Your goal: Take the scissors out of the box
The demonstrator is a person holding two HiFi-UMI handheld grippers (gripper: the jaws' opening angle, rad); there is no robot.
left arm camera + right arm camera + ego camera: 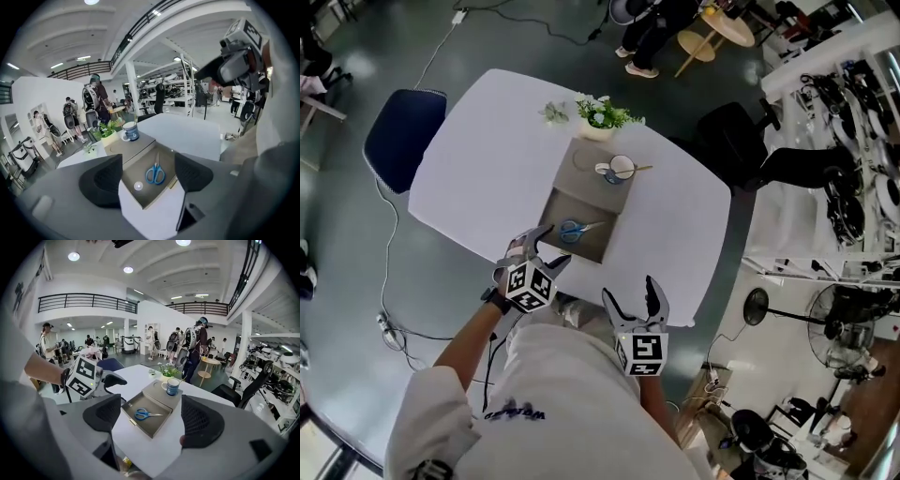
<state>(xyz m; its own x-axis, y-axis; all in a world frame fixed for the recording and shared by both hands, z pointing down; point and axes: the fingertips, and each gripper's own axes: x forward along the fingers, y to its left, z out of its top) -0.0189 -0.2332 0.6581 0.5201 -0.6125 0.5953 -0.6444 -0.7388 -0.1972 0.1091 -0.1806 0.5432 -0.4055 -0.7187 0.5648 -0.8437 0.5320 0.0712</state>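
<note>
Two grippers, both with jaws apart and nothing between them. Left gripper (555,246) just beside the near left corner of the box (581,192); right gripper (630,292) just past the near edge of the table (487,159). Blue-handled scissors (577,230) flat in the box's open near compartment. Mug (622,169) on its closed far half.
</note>
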